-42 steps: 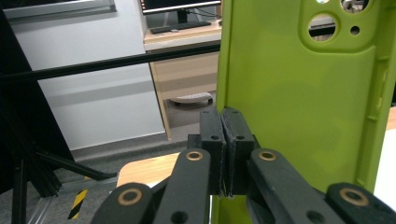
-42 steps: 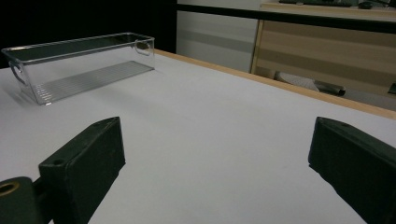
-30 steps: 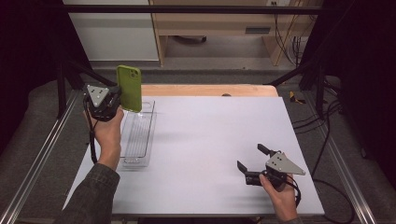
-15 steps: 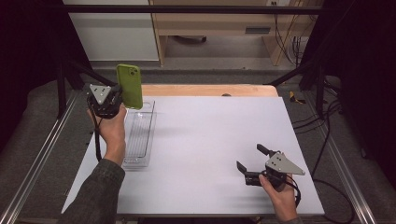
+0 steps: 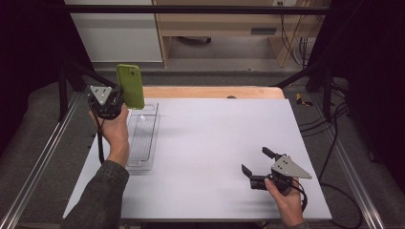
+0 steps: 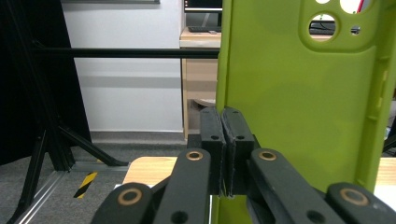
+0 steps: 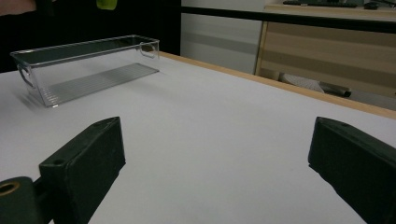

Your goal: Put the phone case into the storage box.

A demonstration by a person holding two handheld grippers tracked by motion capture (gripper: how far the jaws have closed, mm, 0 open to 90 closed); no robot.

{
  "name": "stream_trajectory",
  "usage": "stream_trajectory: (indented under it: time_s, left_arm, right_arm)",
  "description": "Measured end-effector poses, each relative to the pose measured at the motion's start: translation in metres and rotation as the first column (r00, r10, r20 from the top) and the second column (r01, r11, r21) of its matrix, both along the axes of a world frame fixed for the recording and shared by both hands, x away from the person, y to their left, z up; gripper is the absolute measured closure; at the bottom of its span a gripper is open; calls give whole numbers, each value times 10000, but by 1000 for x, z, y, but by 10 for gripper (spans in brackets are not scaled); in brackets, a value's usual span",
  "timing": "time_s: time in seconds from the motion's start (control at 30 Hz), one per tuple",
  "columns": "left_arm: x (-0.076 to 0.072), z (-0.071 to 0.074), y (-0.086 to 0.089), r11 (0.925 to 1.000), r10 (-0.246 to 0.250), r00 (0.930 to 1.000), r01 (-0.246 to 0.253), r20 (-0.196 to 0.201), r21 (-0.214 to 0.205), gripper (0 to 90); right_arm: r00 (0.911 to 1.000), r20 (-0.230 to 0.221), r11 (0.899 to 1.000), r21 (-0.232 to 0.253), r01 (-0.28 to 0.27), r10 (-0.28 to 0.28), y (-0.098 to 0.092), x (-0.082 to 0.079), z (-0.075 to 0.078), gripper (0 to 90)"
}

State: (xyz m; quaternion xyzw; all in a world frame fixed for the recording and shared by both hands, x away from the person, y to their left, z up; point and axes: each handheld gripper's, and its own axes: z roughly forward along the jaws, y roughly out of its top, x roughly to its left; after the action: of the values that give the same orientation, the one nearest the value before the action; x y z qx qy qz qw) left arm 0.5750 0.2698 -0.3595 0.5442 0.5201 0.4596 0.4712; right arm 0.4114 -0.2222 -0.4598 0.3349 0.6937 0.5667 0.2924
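White table, green case aloft at far left.

My left gripper (image 5: pixel 119 101) pinches the green phone case (image 5: pixel 130 86) upright above the clear bin (image 5: pixel 143 136); my right gripper (image 5: pixel 258 168) rests open, near right. Wooden cabinet (image 5: pixel 224 21) beyond.

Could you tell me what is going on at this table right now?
A person holds a claw in each hand. The left claw is shut on the edge of a green phone case, held upright above the far end of a clear plastic bin on the white table. The right claw rests open and empty near the table's front right.
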Motion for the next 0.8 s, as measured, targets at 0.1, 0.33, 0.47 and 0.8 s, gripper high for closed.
stream_trajectory:
  time_s: [0.1,0.33,0.47,0.8]
  left_arm:
    - [2,-1,-2,10000,20,10000,-20,-54,12,876]
    - [6,-2,-3,10000,81,9999,-80,-122,27,876]
    - [6,-3,-4,9999,101,9999,-100,-111,46,876]
    - [5,-5,-6,9999,133,9998,-133,-162,15,876]
  right_arm:
    - [10000,7,10000,-14,1,-1,0,0,0,38]
    - [10000,-1,10000,-17,1,-1,0,0,0,38]
    - [10000,-5,10000,12,-5,5,1,0,0,37]
    - [10000,-26,10000,41,20,-20,-1,0,0,36]
